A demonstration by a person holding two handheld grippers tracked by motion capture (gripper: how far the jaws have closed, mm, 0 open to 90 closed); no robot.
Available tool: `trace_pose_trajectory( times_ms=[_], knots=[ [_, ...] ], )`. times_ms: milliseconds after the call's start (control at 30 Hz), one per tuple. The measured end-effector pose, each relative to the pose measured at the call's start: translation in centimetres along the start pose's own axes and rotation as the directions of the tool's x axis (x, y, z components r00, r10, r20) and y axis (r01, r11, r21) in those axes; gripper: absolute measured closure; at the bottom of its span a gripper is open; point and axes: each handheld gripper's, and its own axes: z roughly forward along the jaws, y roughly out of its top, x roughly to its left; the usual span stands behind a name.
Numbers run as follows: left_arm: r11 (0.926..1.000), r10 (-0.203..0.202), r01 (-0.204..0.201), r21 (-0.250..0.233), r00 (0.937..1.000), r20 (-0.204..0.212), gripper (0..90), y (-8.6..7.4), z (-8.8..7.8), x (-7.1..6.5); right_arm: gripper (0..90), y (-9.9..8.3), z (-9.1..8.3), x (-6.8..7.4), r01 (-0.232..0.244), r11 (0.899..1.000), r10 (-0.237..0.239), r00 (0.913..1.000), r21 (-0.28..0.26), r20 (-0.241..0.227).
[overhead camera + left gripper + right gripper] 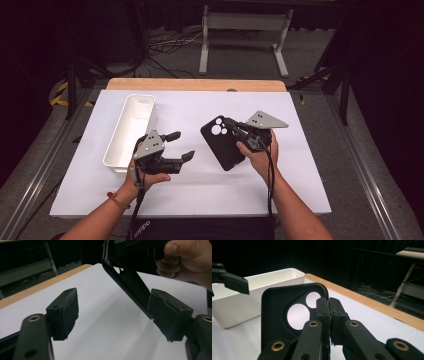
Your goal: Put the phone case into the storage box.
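Lit evenly from above; white table sheet (200, 195) bright, close to washed out, with no hard glare. Surroundings dim, nearly black at left and right edges of the high view. Shadows soft and short: a faint one under the left gripper (179, 146), another beside the white bin (131, 131). High view soft overall, low in detail, table edges slightly bowed.

Left gripper view: pads (65, 312) in fair focus, the hand (187, 261) farther off blurred, background dark and grainy.

Right gripper view: black phone case (287, 312) sharp but nearly featureless in shade; bin (249, 300) bright, softly blurred; background murky.
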Motion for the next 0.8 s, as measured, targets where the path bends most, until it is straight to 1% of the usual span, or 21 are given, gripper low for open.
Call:
trace_pose_trajectory(
  times_ms=[33, 67, 100, 133, 233, 267, 300, 333, 400, 467, 500, 533, 600, 633, 767, 800],
  knots=[
    [1.0000, -0.004, 0.004, 0.000, 1.0000, -0.006, 27.7, 0.1, 0.3, 0.0, 88.2, -0.1, 0.0, 0.2, 0.002, 1.000, -0.002, 1.0000, -0.008, 0.010],
    [0.9995, -0.030, 0.030, 0.000, 0.9995, 0.011, 30.2, 0.2, 0.6, 0.0, 88.2, -0.2, -0.1, 0.5, 0.011, 1.000, -0.011, 0.9998, -0.016, 0.016],
    [0.9993, -0.038, 0.038, 0.000, 0.9992, 0.011, 31.1, 0.3, 0.9, -0.1, 88.2, -0.2, -0.1, 0.8, 0.024, 0.999, -0.023, 0.9992, -0.024, 0.034],
    [0.9990, -0.043, 0.043, 0.004, 0.9990, 0.007, 33.3, 0.3, 1.2, -0.1, 88.2, -0.3, -0.1, 1.1, 0.028, 0.999, -0.026, 0.9988, -0.033, 0.041],
    [0.9988, -0.050, 0.050, 0.004, 0.9988, -0.003, 39.6, 0.4, 1.5, -0.2, 88.2, -0.6, 0.0, 1.7, 0.043, 0.998, -0.040, 0.9979, -0.049, 0.052],
    [0.9981, -0.061, 0.061, -0.001, 0.9981, -0.010, 39.6, 0.5, 1.8, -0.2, 88.2, -0.6, 0.0, 1.7, 0.043, 0.998, -0.040, 0.9979, -0.049, 0.052],
    [0.9967, -0.080, 0.080, 0.011, 0.9968, -0.006, 42.7, 0.6, 2.0, -0.1, 88.1, -0.6, 0.0, 1.9, 0.050, 0.998, -0.047, 0.9975, -0.050, 0.054],
    [0.9958, -0.091, 0.091, 0.004, 0.9958, -0.011, 45.6, 0.6, 2.2, -0.1, 88.2, -0.7, 0.0, 2.1, 0.053, 0.997, -0.050, 0.9970, -0.053, 0.059],
    [0.9955, -0.094, 0.094, 0.010, 0.9956, -0.008, 49.2, 0.6, 2.4, -0.1, 88.2, -0.9, 0.0, 2.5, 0.054, 0.997, -0.050, 0.9964, -0.063, 0.069],
    [0.9949, -0.100, 0.100, 0.011, 0.9949, -0.010, 56.4, 0.5, 2.6, -0.2, 88.1, -0.9, -0.1, 2.8, 0.068, 0.995, -0.062, 0.9943, -0.069, 0.086],
    [0.9938, -0.110, 0.110, 0.009, 0.9938, -0.014, 56.4, 0.4, 2.7, -0.2, 88.1, -0.9, -0.1, 2.8, 0.068, 0.995, -0.062, 0.9943, -0.069, 0.086],
    [0.9935, -0.113, 0.113, 0.007, 0.9935, -0.009, 57.5, 0.4, 2.7, -0.1, 88.2, -0.9, -0.2, 3.0, 0.075, 0.994, -0.068, 0.9935, -0.074, 0.092],
    [0.9925, -0.122, 0.122, -0.001, 0.9925, -0.007, 63.7, 0.3, 2.7, -0.1, 88.1, -1.0, -0.3, 3.5, 0.098, 0.991, -0.088, 0.9893, -0.088, 0.117],
    [0.9925, -0.122, 0.122, -0.001, 0.9925, -0.007, 64.7, 0.3, 2.7, -0.1, 88.2, -1.0, -0.4, 3.7, 0.099, 0.991, -0.087, 0.9883, -0.093, 0.125],
    [0.9914, -0.131, 0.131, -0.011, 0.9914, 0.004, 68.0, 0.3, 2.6, 0.0, 88.1, -1.1, -0.5, 4.1, 0.101, 0.990, -0.088, 0.9880, -0.102, 0.126],
    [0.9914, -0.130, 0.130, -0.011, 0.9915, 0.004, 70.6, 0.3, 2.6, 0.0, 88.1, -1.1, -0.5, 4.3, 0.114, 0.988, -0.100, 0.9863, -0.105, 0.132]
  ],
)
